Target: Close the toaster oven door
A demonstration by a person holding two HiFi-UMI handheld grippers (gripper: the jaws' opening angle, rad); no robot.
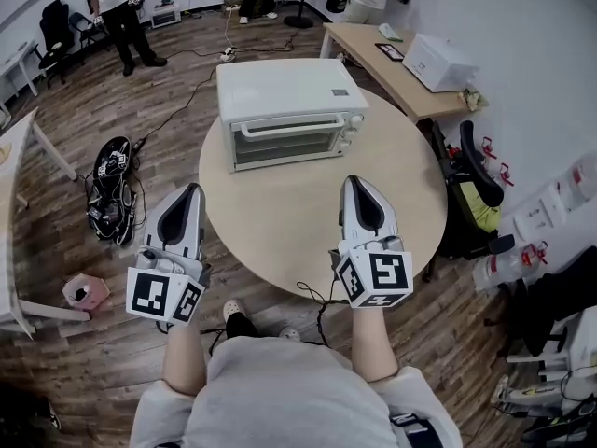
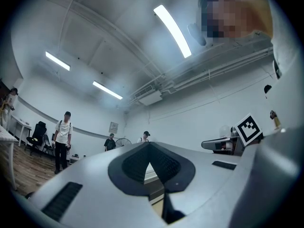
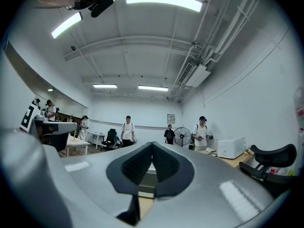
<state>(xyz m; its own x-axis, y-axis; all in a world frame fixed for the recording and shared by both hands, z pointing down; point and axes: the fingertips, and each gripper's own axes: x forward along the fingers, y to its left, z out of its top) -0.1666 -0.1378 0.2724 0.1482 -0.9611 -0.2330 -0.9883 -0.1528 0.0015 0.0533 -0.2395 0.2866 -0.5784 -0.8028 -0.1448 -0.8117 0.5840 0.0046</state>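
Observation:
The white toaster oven [image 1: 289,110] stands at the far side of the round wooden table [image 1: 280,217]. Its glass door [image 1: 284,144] faces me and looks upright against the body. My left gripper [image 1: 191,189] hovers by the table's left front edge, jaws shut and empty. Over the table's front right part, my right gripper [image 1: 355,181] is shut too, with nothing in it. Both point toward the oven and are well short of it. In each gripper view the tips, left gripper [image 2: 149,144] and right gripper [image 3: 152,144], meet, and a sliver of the oven [image 3: 148,177] shows below them.
A long desk [image 1: 392,73] with a white box [image 1: 438,61] runs behind the table at right. A black office chair [image 1: 471,185] stands beside the table's right edge. A black bag [image 1: 112,189] and cables lie on the floor at left. People stand at the room's far end.

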